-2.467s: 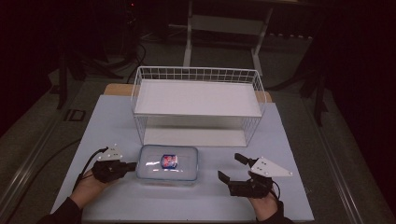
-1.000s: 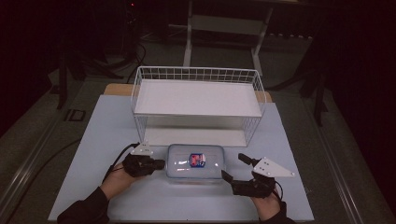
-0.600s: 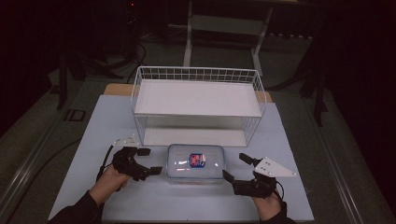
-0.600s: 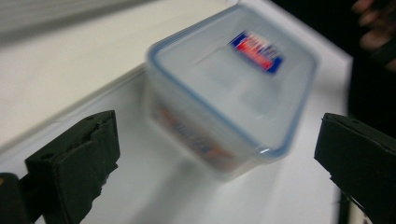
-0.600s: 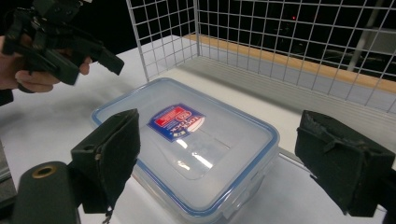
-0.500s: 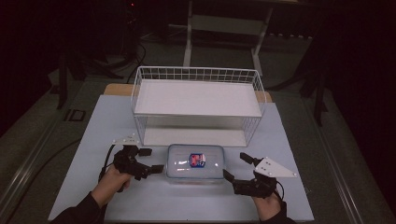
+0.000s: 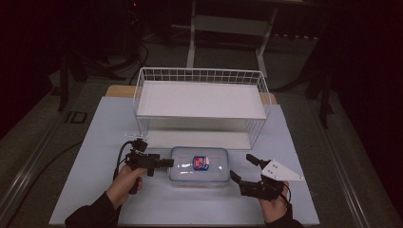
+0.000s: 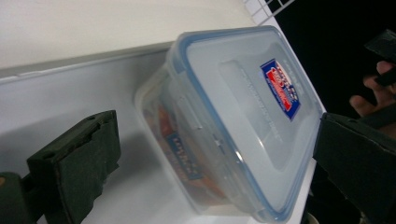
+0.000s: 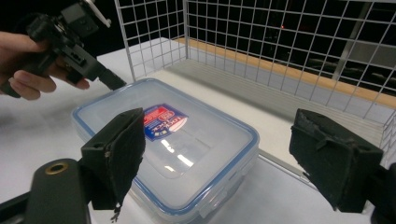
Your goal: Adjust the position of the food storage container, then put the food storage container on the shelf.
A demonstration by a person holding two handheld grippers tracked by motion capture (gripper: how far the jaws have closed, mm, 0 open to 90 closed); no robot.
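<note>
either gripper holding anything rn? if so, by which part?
Nothing held. The left gripper has just opened its jaws; they straddle the container end without pressing. The right gripper is open beside its other end.

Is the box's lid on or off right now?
On. The lid sits flat on the box, its blue rim meeting the body all round in both gripper views. Whether its clips are latched, cannot tell.

Dim, dark surroundings; lit white table; soft glare, slightly blurred close-ups.
</note>
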